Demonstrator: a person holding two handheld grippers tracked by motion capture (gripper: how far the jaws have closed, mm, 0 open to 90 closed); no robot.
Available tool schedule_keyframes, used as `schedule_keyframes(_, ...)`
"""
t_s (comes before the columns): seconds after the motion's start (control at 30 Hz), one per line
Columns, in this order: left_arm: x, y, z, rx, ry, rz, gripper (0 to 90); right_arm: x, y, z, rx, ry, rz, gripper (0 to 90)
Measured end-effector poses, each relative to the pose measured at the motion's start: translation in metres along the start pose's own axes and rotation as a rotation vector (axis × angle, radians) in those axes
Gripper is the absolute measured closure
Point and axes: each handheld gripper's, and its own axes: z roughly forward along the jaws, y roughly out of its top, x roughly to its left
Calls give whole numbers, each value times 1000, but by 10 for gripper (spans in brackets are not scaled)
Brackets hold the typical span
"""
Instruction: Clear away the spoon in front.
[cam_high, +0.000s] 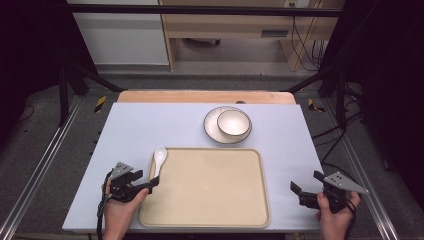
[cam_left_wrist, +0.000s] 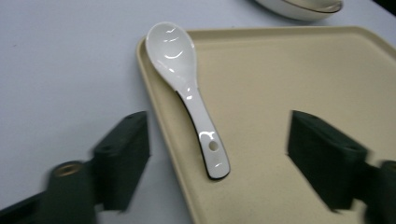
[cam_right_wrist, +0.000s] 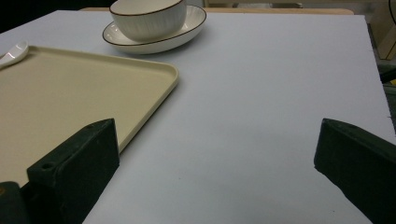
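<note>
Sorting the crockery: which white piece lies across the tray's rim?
The spoon: its handle rests on the tray, its scoop overhangs the rim. The bowl sits in its plate, off the tray.

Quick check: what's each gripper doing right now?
Left gripper: open, holding nothing, spoon ahead.
Right gripper: open, holding nothing.

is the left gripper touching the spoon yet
Apart. The left gripper view shows the left gripper open, with tray showing between each jaw and the spoon.
</note>
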Motion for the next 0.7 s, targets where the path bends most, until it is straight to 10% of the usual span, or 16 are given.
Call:
schedule_keyframes(0.1, 1, -1, -3, 4, -10, 42, 0, 0, 0, 0, 1, 0, 0, 5)
schedule_keyframes(0.7, 32, -6, -34, -43, 22, 30, 0, -1, -1, 0, 1, 0, 0, 5)
